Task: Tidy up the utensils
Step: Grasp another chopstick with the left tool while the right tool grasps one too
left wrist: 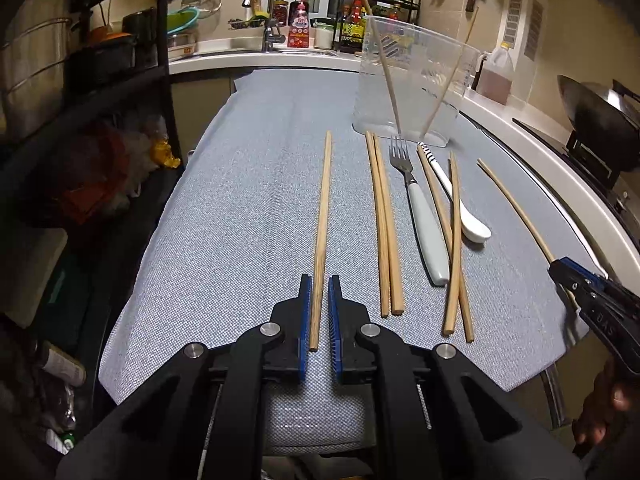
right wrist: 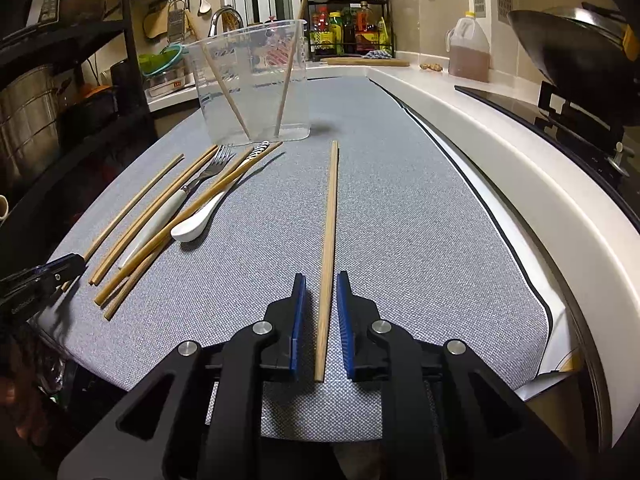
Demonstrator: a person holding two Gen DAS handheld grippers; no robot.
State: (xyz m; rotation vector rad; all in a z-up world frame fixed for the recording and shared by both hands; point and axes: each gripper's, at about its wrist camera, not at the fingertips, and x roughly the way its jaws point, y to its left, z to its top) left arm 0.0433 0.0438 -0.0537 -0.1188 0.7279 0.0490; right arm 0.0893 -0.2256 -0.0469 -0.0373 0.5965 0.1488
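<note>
Several wooden chopsticks, a fork (left wrist: 420,208) with a pale handle and a white spoon (left wrist: 464,212) lie on a blue-grey cloth (left wrist: 248,184). A clear plastic cup (left wrist: 412,80) at the far end holds two chopsticks. My left gripper (left wrist: 319,292) is open, its jaws on either side of the near end of the leftmost chopstick (left wrist: 322,232). My right gripper (right wrist: 321,292) is open, its jaws straddling the rightmost chopstick (right wrist: 329,240), with gaps on both sides. The cup (right wrist: 252,84), fork (right wrist: 208,172) and spoon (right wrist: 200,220) also show in the right wrist view.
A white counter (right wrist: 500,152) curves along the right with a wok (right wrist: 572,36) on a stove and an oil jug (right wrist: 468,48). A sink with a faucet (left wrist: 264,12) and a spice rack stand at the back. Dark shelving (left wrist: 80,80) is at the left.
</note>
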